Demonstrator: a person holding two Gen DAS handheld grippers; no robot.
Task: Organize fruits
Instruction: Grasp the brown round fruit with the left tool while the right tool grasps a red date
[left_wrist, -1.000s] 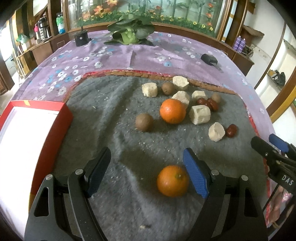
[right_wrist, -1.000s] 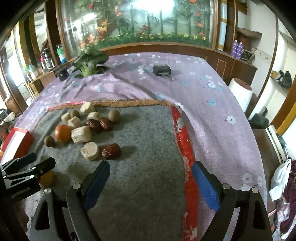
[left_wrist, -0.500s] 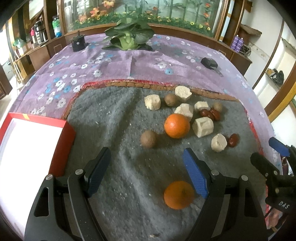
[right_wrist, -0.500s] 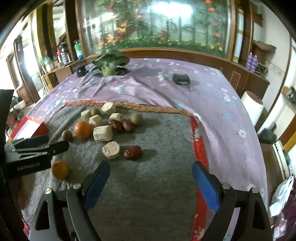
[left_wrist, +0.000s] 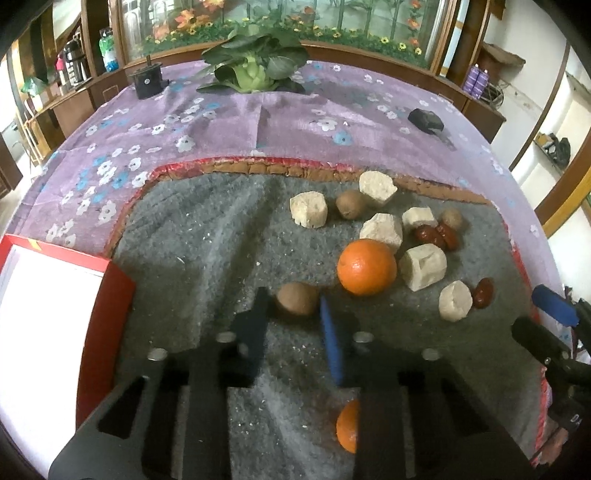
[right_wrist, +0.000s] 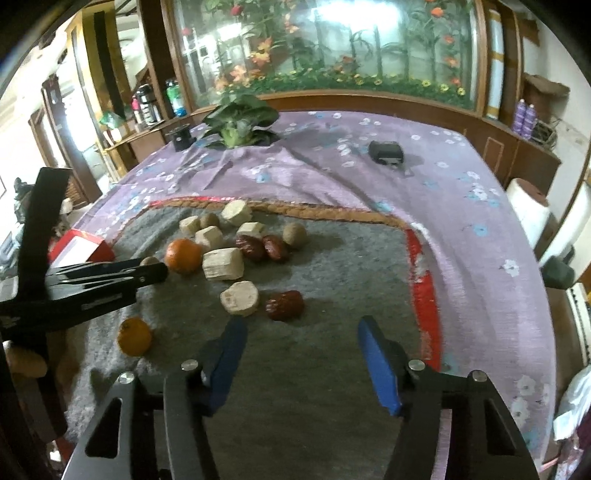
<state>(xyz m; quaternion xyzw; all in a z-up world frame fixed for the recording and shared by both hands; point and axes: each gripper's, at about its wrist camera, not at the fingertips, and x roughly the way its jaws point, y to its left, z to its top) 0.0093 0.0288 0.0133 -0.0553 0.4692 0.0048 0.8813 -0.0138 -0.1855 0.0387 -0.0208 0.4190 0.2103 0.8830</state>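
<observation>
Fruits lie on a grey felt mat (left_wrist: 207, 236). My left gripper (left_wrist: 293, 308) has closed around a small brown round fruit (left_wrist: 297, 298), its fingertips on either side of it on the mat. An orange (left_wrist: 366, 266) sits just right of it, and a second orange (left_wrist: 347, 424) lies under the gripper body. Several beige chunks (left_wrist: 423, 266), red dates (left_wrist: 436, 234) and more brown fruits (left_wrist: 350, 204) lie beyond. My right gripper (right_wrist: 299, 336) is open and empty above the mat, near a beige chunk (right_wrist: 240, 297) and a red date (right_wrist: 286, 304).
A red box with a white inside (left_wrist: 55, 314) stands at the mat's left edge. On the purple flowered cloth (left_wrist: 221, 122) behind are a leafy green vegetable (left_wrist: 253, 70) and two black objects (left_wrist: 424, 120). The right gripper shows at the right edge (left_wrist: 546, 332).
My left gripper has moved forward past the near orange and closed on the brown fruit. My right gripper has risen and tilted, still open.
</observation>
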